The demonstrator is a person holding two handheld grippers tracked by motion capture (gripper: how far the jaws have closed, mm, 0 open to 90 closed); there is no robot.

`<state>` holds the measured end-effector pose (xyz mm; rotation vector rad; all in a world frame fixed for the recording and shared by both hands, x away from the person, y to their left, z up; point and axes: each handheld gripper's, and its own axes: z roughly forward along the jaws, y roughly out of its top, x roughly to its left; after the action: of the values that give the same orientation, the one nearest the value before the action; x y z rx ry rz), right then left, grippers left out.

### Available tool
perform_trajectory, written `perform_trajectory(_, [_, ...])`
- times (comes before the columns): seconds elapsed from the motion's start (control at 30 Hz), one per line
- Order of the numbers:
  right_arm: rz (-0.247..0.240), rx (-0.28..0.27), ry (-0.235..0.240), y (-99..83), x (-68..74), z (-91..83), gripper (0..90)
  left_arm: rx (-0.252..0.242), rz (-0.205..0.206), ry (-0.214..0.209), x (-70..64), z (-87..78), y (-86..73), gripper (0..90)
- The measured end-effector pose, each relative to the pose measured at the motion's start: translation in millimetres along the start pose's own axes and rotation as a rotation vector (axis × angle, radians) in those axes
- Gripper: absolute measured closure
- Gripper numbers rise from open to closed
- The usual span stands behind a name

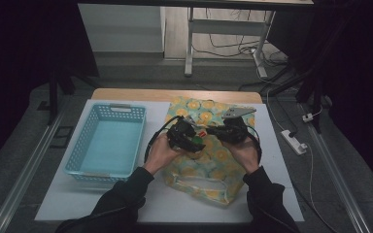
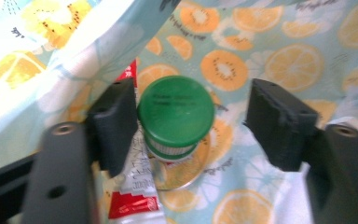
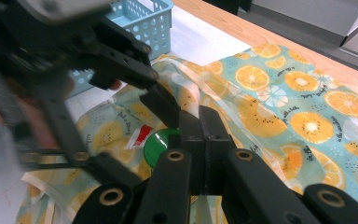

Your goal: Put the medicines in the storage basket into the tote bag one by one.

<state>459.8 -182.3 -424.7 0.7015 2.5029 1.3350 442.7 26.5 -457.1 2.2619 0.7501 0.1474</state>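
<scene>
In the left gripper view the left gripper (image 2: 193, 123) stood with its jaws apart around the round green plastic cap (image 2: 175, 111) of a small bottle with a red-and-white label (image 2: 133, 205); the jaw at the left of the frame touched or nearly touched the cap, while the jaw at the right stood well clear of it. The bottle lay at the centre of that frame, inside the mouth of the pale blue fabric bag printed with orange and kiwi slices (image 2: 279, 60). In the right gripper view the right gripper (image 3: 199, 122) had its jaws pressed together on the pale hem of the bag's opening (image 3: 223, 112), holding it up, with the cap (image 3: 156, 145) just left of centre behind them. To do the pick well, the person would likely need to centre the left gripper so both pads met the cap or neck squarely, then close before lifting, while the right gripper kept the hem raised. A fold of the bag (image 2: 98, 51) hung at the upper left, close over the left-hand jaw, and could snag. In the high view the light blue perforated plastic basket (image 1: 108, 141) sat at centre left, near the bag, with bare white tabletop (image 1: 158, 204) between them at the lower centre for carrying across.
</scene>
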Motion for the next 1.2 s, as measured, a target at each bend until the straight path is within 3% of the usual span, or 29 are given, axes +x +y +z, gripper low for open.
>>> perform_trajectory(0.27, [-0.002,0.003,0.005,0.5,1.6,0.6,90.0,-0.002,-0.017,-0.018,-12.1,-14.0,-5.9,16.1])
perform_trajectory(0.53, [-0.006,0.007,0.007,0.6,2.6,1.5,90.0,-0.031,-0.04,-0.075,-15.4,-20.1,-17.2,3.6])
perform_trajectory(0.87, [-0.009,0.01,0.009,0.4,3.7,2.5,90.0,-0.081,-0.05,-0.131,-19.0,-29.1,-34.2,0.6])
perform_trajectory(1.07, [-0.014,0.013,0.012,0.7,5.2,2.9,90.0,-0.09,-0.053,-0.157,-23.0,-37.7,-43.6,1.6])
perform_trajectory(1.2, [-0.013,0.012,0.014,0.4,5.4,3.3,90.0,-0.068,-0.036,-0.18,-26.5,-39.0,-48.4,1.6])
